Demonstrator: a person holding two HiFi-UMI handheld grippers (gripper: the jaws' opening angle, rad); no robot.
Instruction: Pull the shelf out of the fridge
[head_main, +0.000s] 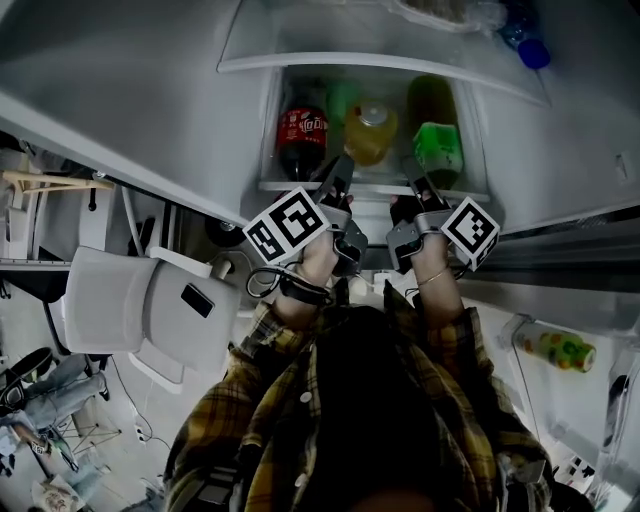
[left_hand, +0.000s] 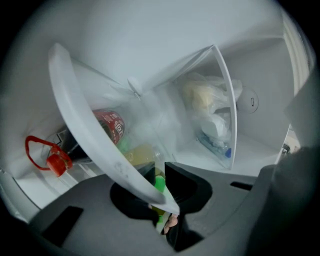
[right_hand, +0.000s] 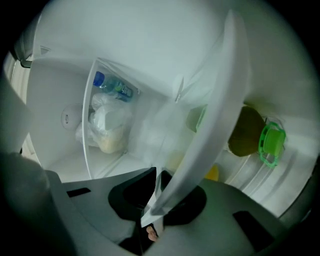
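Step in hand: the pull itself, w/ both grips already on. Left gripper (head_main: 338, 178) and right gripper (head_main: 415, 182) sit side by side at the front edge of the shelf (head_main: 375, 188), which is inside the fridge (head_main: 540, 140), below an upper shelf (head_main: 380, 62) carrying a bag (left_hand: 210, 107). In the left gripper view the fingers (left_hand: 187, 182) are narrow, pinched on the shelf's white front trim, which runs diagonally between them. The right gripper view shows the same: fingers (right_hand: 132, 192) close together w/ the trim clamped. So neither is empty; both hold the shelf. Right behind that edge lie a cola bottle (head_main: 300, 135), a yellow bottle (head_main: 370, 132) and a green bottle (head_main: 438, 150). They look to rest on this shelf, tho can't tell for sure. Judgement: shelf not out yet, prob. early in the pull. Next move needs both hands drawing straight back out of the fridge at equal pace, shelf kept level, so it doesn't jam at the sides and any bottles riding on it don't roll off. May need a slight lift at the front to clear a stop; none visible here.
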